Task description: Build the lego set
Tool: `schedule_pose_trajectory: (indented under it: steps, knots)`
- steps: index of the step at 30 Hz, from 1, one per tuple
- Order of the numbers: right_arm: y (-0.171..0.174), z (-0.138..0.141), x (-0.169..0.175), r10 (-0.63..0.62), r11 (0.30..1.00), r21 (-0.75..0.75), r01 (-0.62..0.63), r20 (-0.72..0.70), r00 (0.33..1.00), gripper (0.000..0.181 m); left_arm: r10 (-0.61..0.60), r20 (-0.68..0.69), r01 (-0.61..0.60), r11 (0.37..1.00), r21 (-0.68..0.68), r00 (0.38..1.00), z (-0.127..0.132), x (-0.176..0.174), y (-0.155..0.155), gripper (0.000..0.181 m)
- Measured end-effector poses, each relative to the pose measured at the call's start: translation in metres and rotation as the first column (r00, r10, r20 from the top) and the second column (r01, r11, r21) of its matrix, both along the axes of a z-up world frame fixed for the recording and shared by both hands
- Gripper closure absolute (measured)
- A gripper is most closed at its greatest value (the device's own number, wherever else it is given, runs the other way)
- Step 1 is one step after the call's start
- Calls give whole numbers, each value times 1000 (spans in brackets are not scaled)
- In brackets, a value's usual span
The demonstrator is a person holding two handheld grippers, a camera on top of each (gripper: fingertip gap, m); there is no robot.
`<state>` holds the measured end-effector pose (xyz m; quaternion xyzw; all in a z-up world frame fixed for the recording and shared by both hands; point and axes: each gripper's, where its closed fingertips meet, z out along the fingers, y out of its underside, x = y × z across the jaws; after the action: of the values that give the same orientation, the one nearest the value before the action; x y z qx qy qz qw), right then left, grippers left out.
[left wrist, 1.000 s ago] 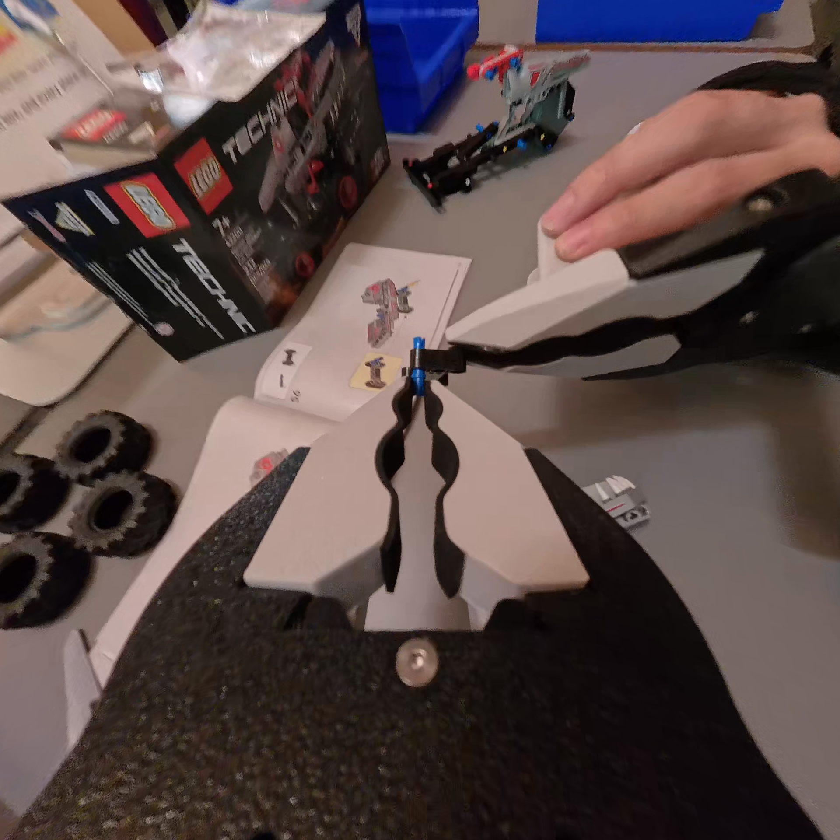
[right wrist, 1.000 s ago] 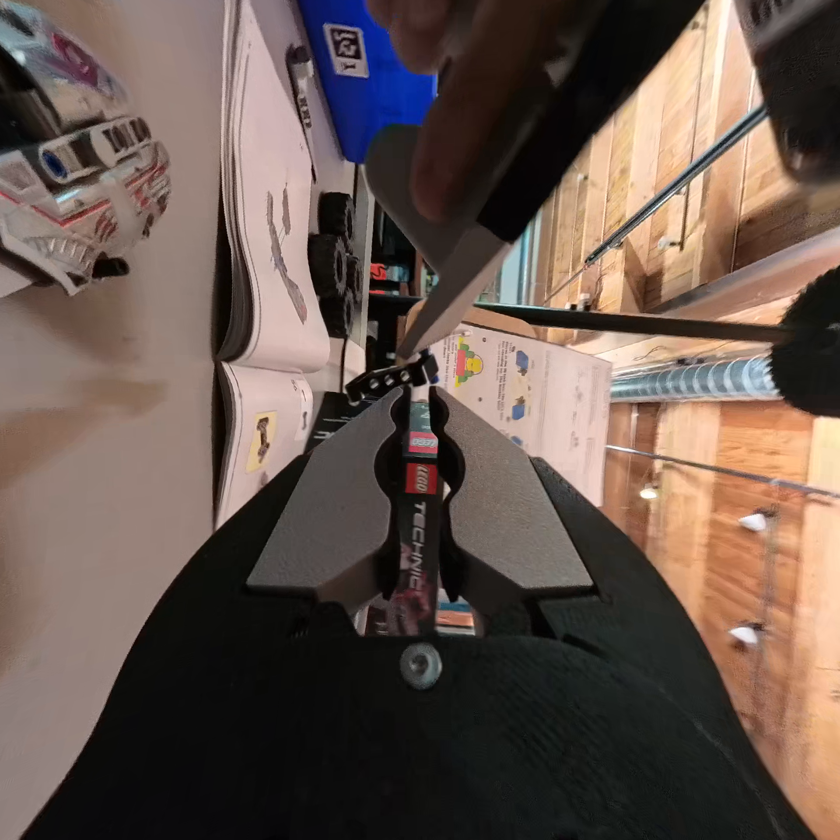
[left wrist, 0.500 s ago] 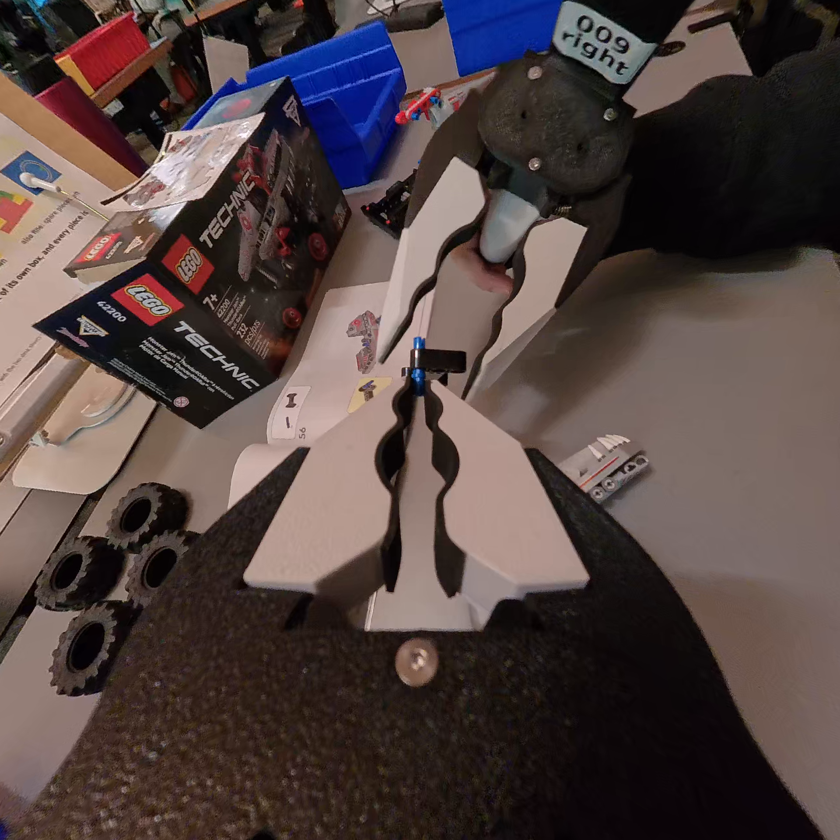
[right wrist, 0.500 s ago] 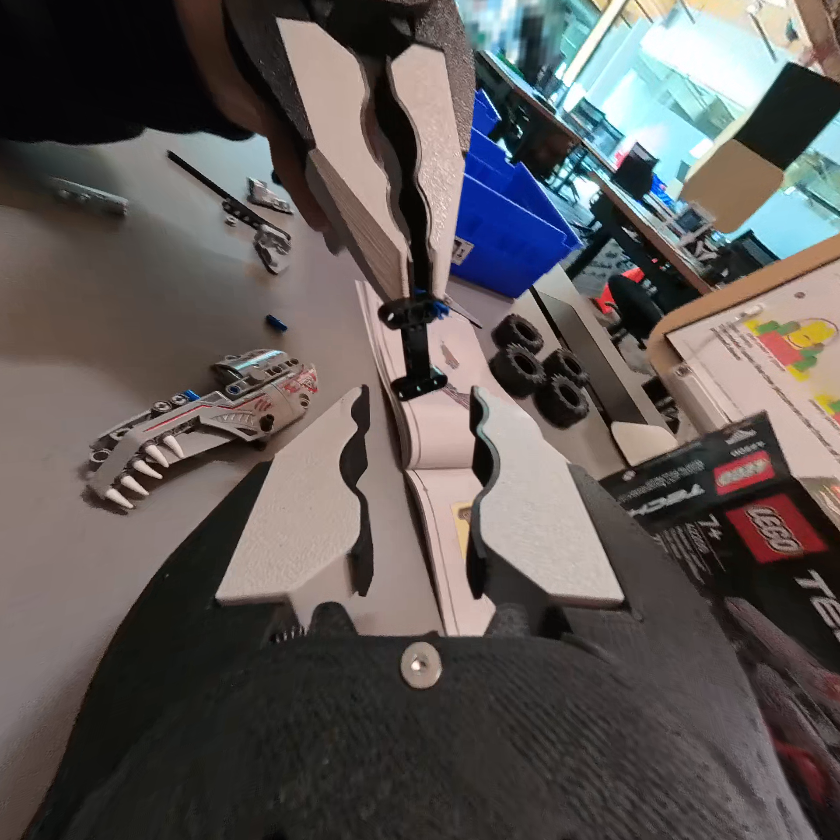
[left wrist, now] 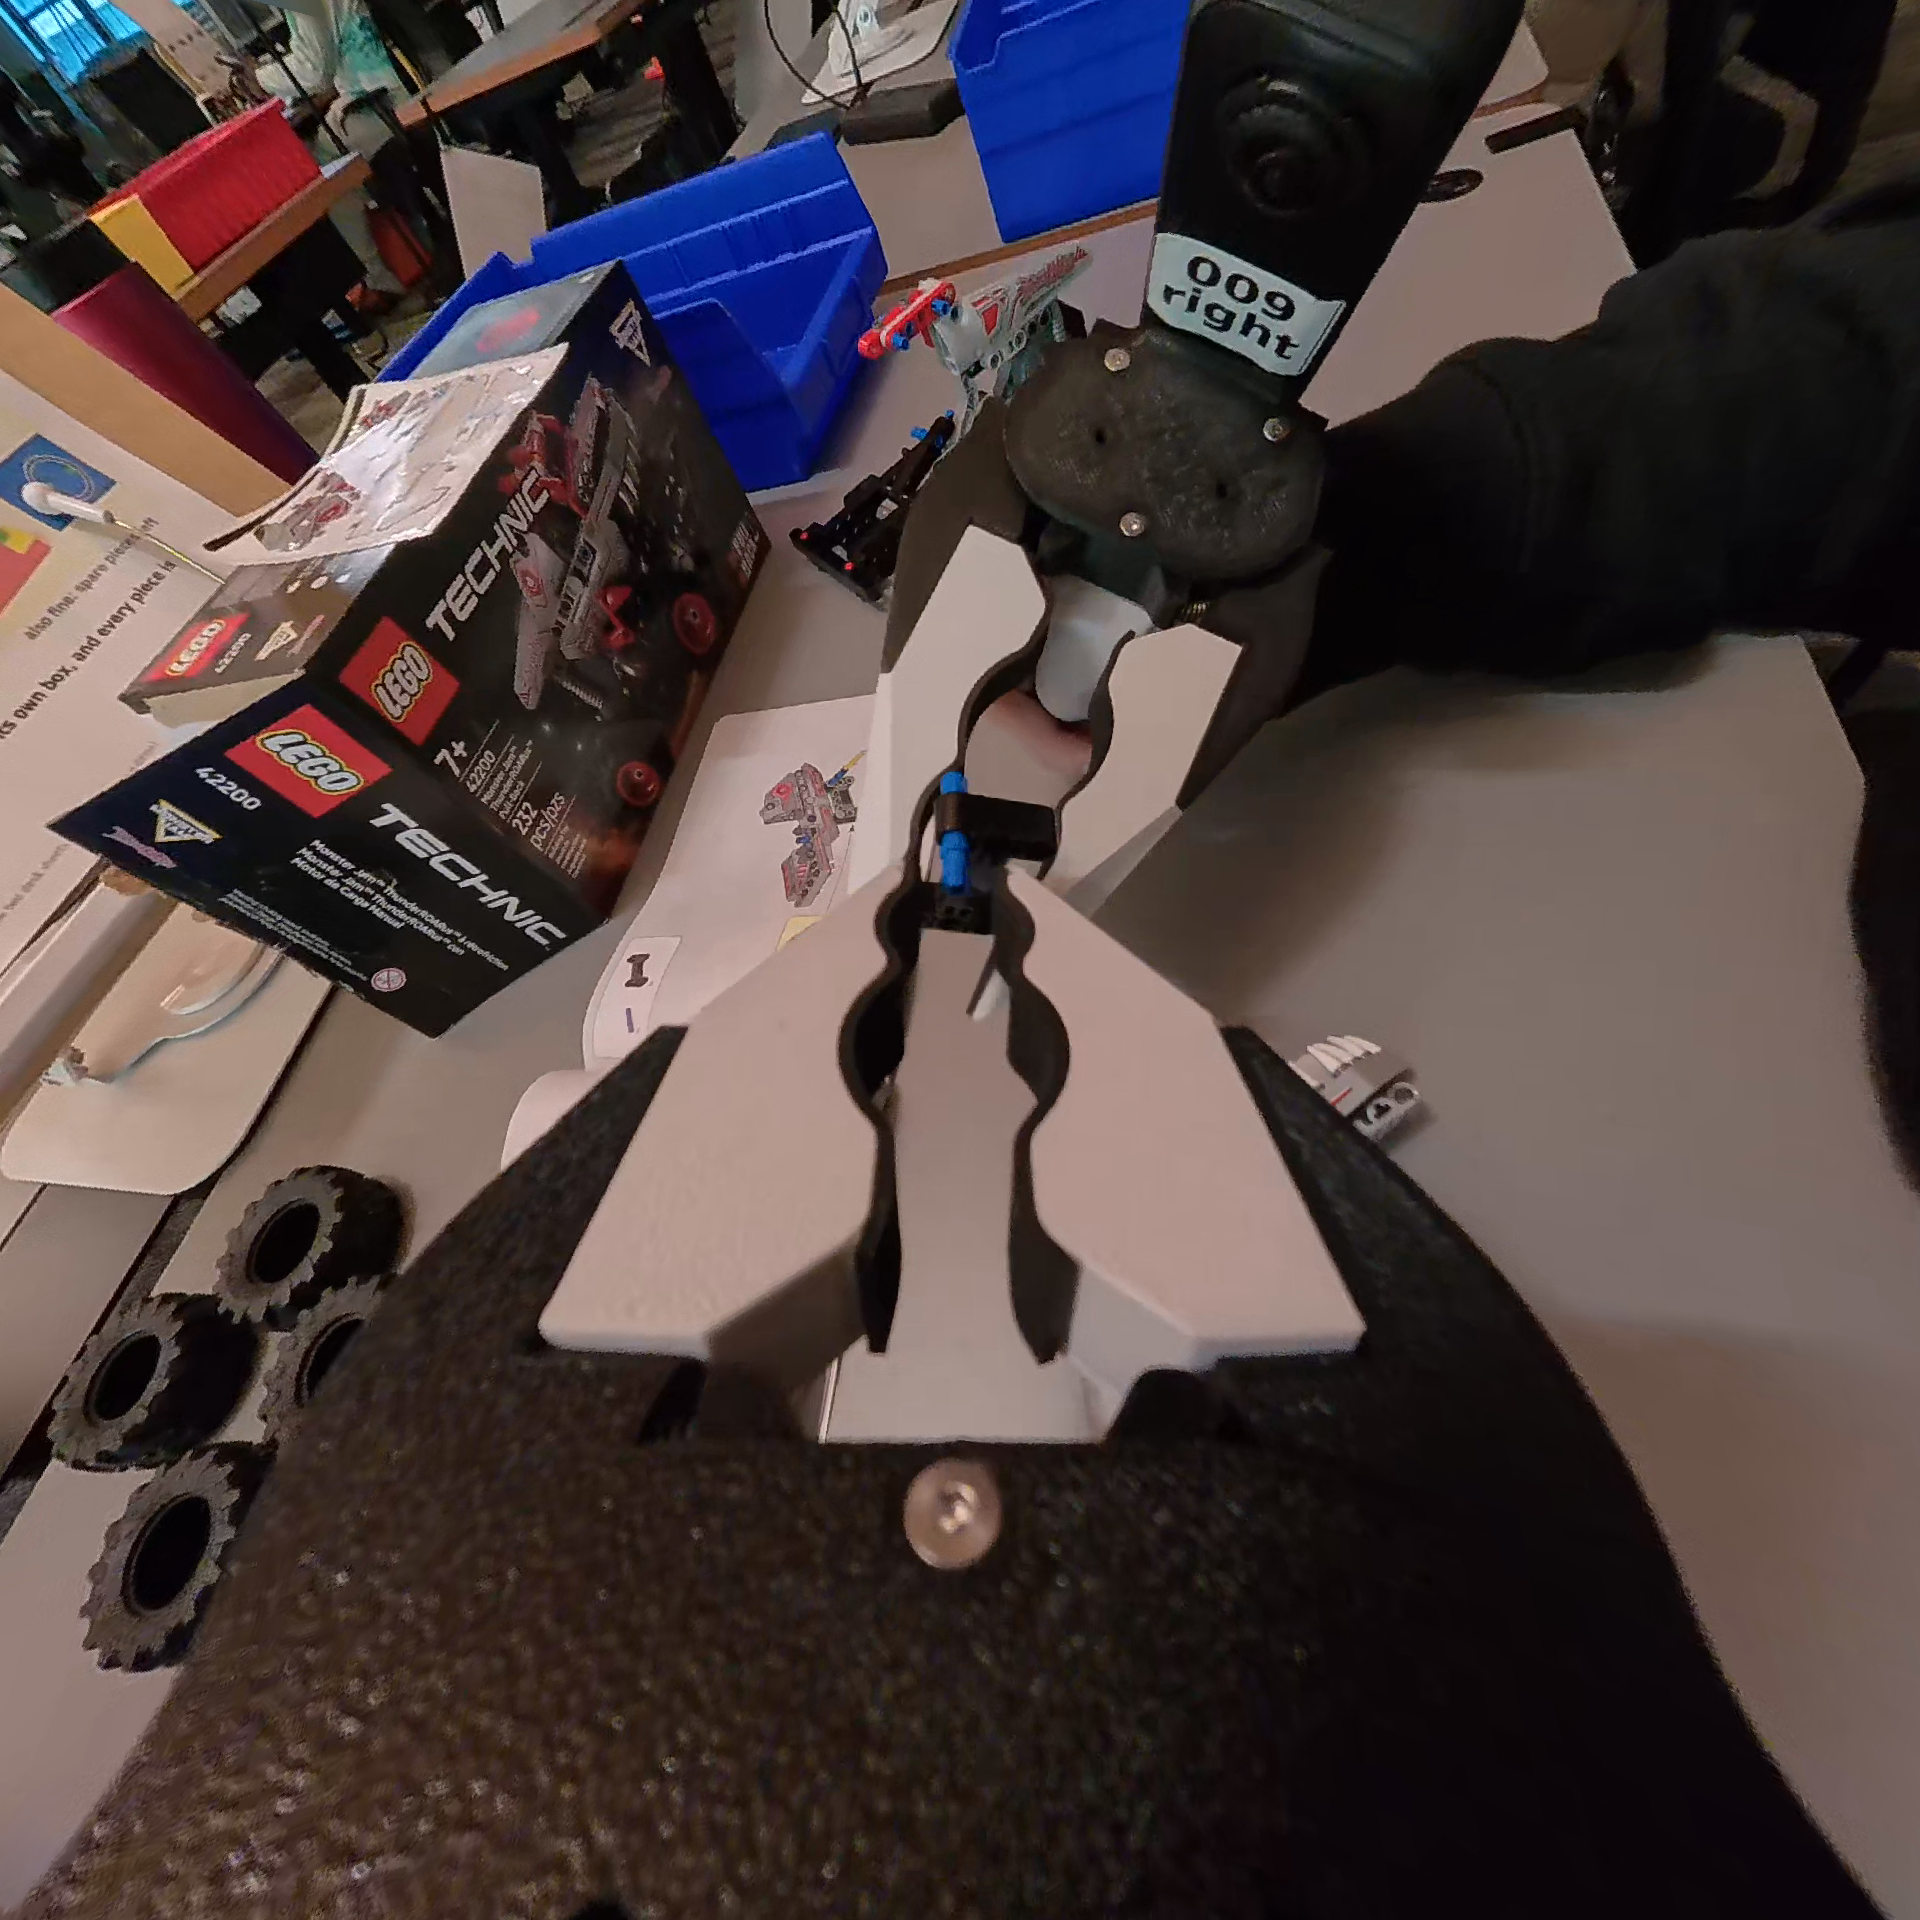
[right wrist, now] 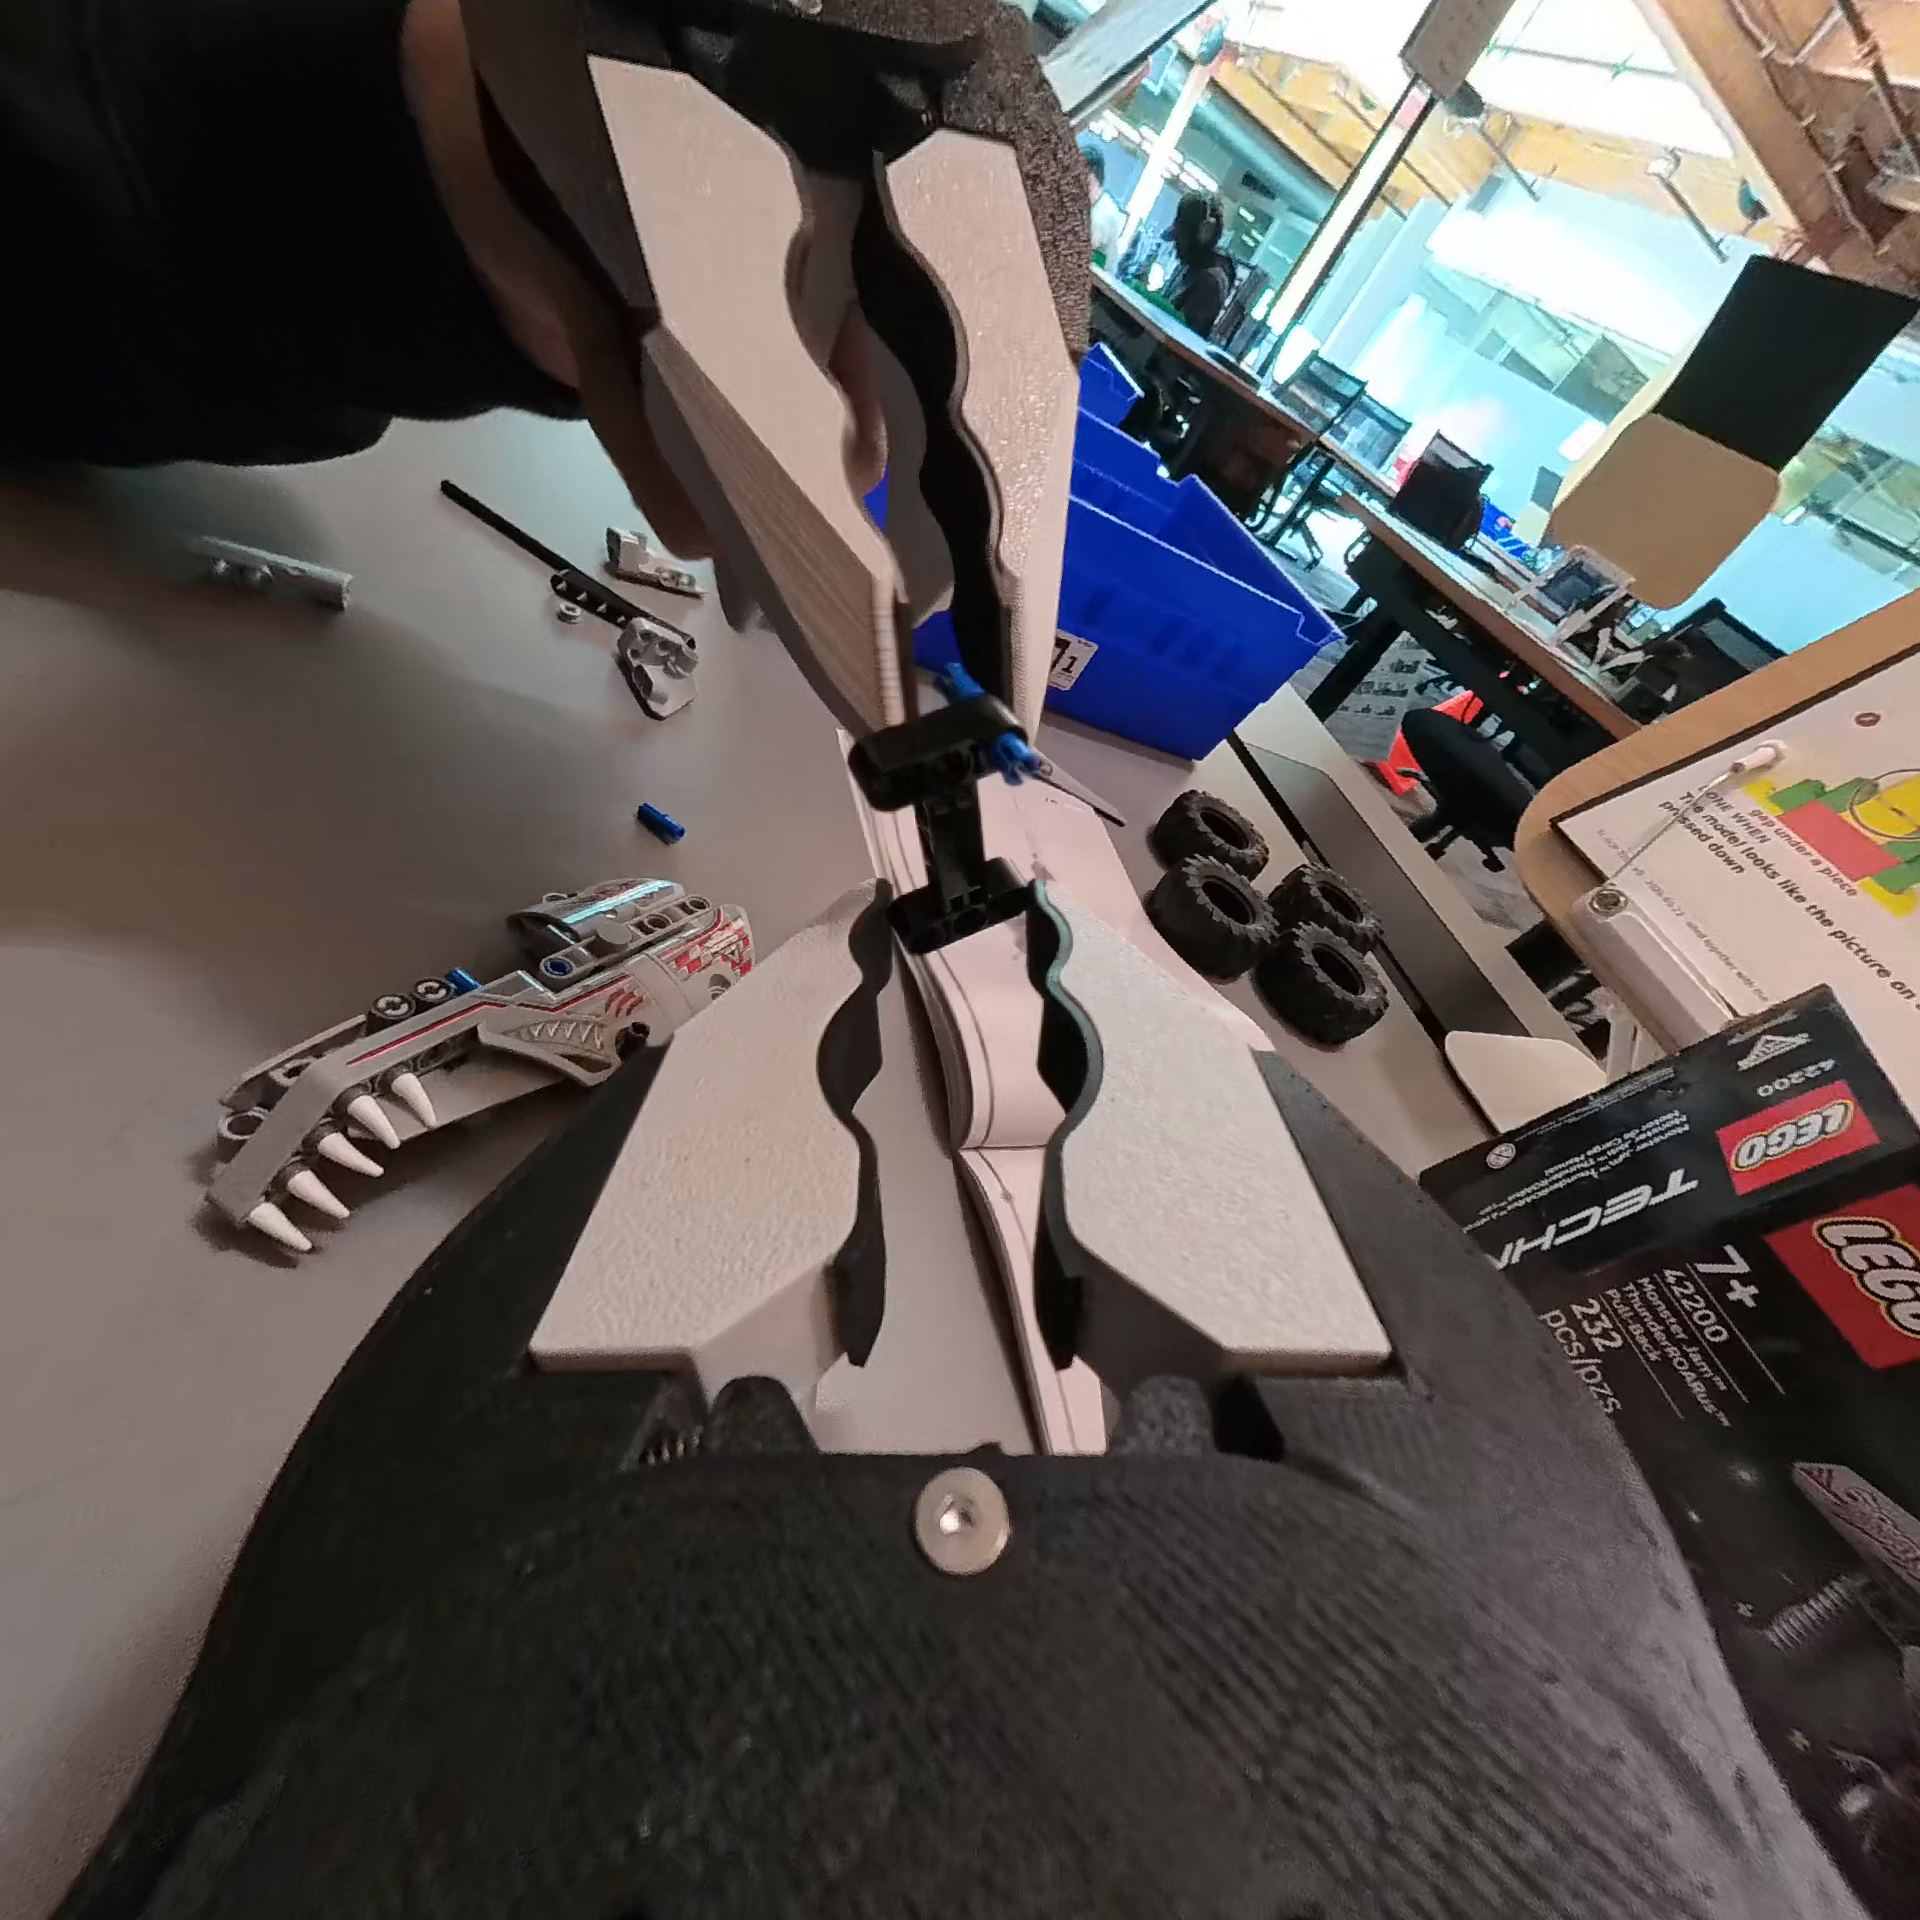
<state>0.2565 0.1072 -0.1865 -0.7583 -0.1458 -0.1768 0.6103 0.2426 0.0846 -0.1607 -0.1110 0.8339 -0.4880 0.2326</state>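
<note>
A small black Technic connector (left wrist: 1003,821) with a blue pin (left wrist: 951,847) through it hangs above the open instruction booklet (left wrist: 790,769), between both grippers. My left gripper (left wrist: 961,894) has its jaws slightly apart around the connector's near end. It comes down from the top of the right wrist view (right wrist: 961,717), at the connector's pinned end (right wrist: 930,753). My right gripper (right wrist: 961,899) is shut on the other end. It faces me in the left wrist view (left wrist: 987,831).
The set's black box (left wrist: 416,727) lies at the left, with several black tyres (left wrist: 208,1371) in front of it. A grey toothed subassembly (right wrist: 499,1008) and loose parts (right wrist: 644,644) lie on the table. Blue bins (left wrist: 748,281) and a partly built chassis (left wrist: 966,343) stand behind. The tips of both grippers are at nearly the same place.
My right gripper swung round to face my left, then closed from wide open onto the connector's free end. My left gripper's jaws, which were pinching the blue pin, have parted a little.
</note>
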Motion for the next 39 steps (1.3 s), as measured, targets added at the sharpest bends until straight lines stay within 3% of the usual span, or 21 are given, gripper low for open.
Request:
schedule_pose_trajectory:
  steps: [4,7,9,12,15,17,20,24,39]
  knots:
    - [-1,1,6,-42,999,-1,42,30,999,157,10,-24,-11,999,-43,1000,6,-2,3,162]
    - [-1,2,14,-114,993,-8,116,111,987,157,144,-137,-160,980,-114,980,9,7,11,149]
    - [-4,4,29,-232,971,-8,239,210,950,157,239,-234,-281,945,-166,942,8,12,15,139]
    - [-8,12,42,-354,928,12,373,344,869,157,294,-321,-365,912,-188,900,1,10,13,132]
    - [-5,17,42,-388,904,27,426,464,796,158,323,-332,-400,895,-199,886,-3,11,8,133]
    - [-1,18,37,-383,903,31,428,508,771,157,324,-334,-410,883,-230,885,1,13,5,146]
    - [2,20,33,-390,901,42,433,516,763,158,340,-308,-418,877,-238,889,5,15,5,160]
    - [2,19,33,-393,905,51,422,476,787,158,355,-281,-422,878,-228,892,5,15,3,161]
    - [2,19,34,-408,901,73,428,481,776,158,371,-212,-408,897,-171,904,2,16,1,165]
